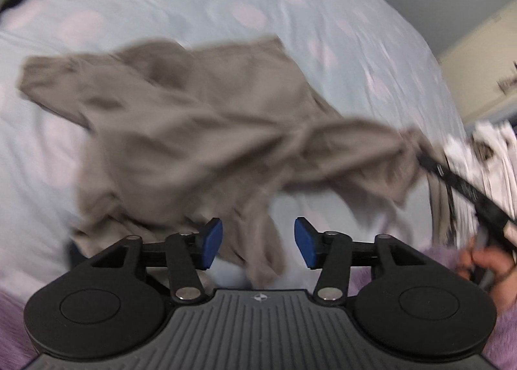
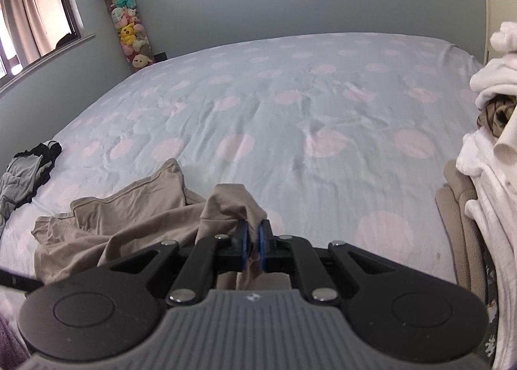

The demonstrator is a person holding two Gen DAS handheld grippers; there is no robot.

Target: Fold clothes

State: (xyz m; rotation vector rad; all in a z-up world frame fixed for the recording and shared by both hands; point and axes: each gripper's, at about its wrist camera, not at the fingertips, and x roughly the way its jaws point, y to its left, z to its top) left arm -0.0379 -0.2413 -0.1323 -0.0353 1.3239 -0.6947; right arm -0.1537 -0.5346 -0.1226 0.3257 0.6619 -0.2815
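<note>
A taupe garment lies crumpled on the bed, blurred in the left wrist view. My left gripper is open and empty, its blue pads either side of a hanging fold of the cloth. My right gripper is shut on a bunched edge of the taupe garment and lifts it off the sheet. In the left wrist view the right gripper shows at the right, pulling the cloth taut.
The bed sheet is pale blue with pink dots. A pile of grey and black clothes lies at the left. A stack of white and tan laundry stands at the right. A column of plush toys stands in the far corner.
</note>
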